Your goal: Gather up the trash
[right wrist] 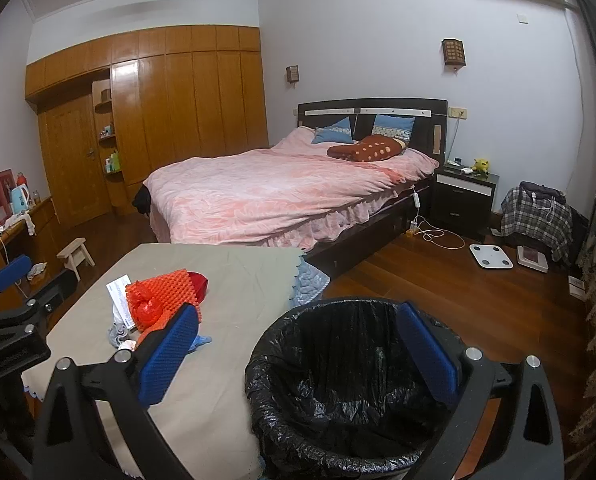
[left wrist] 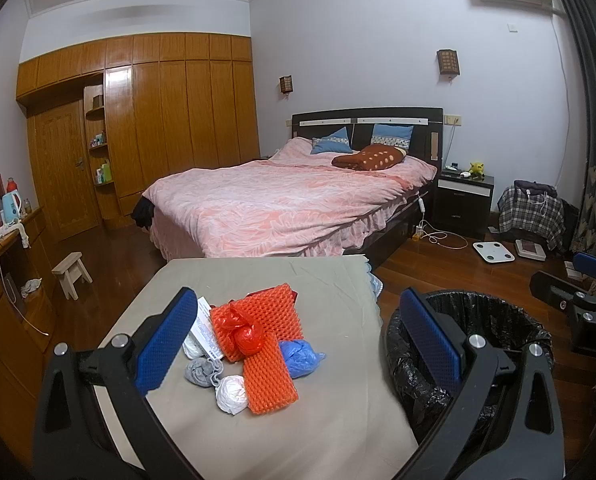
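Right now both of my tongs hang over the near end of the cloth-covered table point(left wrist: 318, 280), and I take that table as my landmark. My left gripper point(left wrist: 298, 344) stands wide open with nothing between its blue pads point(left wrist: 163, 344); the trash pile sits on the table straight ahead of it, framed by the two fingers.

Pile, as seen from the left wrist:
- orange foam netting point(left wrist: 269, 376), one long piece toward me, a wider piece behind it
- knotted red plastic bag point(left wrist: 246, 334) on top of the netting
- crumpled blue plastic point(left wrist: 300, 358) touching the netting's right edge
- white wad point(left wrist: 231, 394) and grey wad point(left wrist: 202, 372) at the near left of the netting
- printed white paper point(left wrist: 205, 330) at the pile's left side, partly under it

Bin with black liner point(right wrist: 338, 380) stands on the wooden floor point(right wrist: 458, 292), just beside the table's right edge. My right gripper point(right wrist: 298, 356) is poised above the bin's mouth, jaws spread wide, holding nothing. Beyond the table's far edge lies the bed with pink cover point(right wrist: 277, 192).
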Demonstrator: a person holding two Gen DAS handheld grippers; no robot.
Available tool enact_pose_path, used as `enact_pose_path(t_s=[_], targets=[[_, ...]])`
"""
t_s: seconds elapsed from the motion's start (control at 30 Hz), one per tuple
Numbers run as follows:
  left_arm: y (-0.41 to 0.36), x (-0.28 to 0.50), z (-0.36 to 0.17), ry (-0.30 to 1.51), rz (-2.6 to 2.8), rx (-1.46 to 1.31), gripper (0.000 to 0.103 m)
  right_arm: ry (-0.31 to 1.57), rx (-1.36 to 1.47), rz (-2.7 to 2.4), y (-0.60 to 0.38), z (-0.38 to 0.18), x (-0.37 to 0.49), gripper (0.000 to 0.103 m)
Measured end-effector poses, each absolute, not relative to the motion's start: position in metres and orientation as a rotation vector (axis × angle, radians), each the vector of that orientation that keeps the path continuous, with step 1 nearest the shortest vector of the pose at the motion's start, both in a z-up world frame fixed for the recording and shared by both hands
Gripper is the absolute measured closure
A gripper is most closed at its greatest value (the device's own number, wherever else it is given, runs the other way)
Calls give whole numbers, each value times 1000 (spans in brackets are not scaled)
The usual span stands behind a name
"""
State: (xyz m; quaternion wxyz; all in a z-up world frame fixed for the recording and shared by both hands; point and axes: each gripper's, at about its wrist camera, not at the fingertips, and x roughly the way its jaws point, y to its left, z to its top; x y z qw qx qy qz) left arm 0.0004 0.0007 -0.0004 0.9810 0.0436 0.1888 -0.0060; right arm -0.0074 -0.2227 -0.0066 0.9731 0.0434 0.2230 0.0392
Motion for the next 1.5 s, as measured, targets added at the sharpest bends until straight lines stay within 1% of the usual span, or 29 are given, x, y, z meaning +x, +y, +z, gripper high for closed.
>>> enact_pose_path(t_s=[1.5], targets=[[-1,1,0,382,-10,87,5,455,87,76,-221,-9,-4,6]])
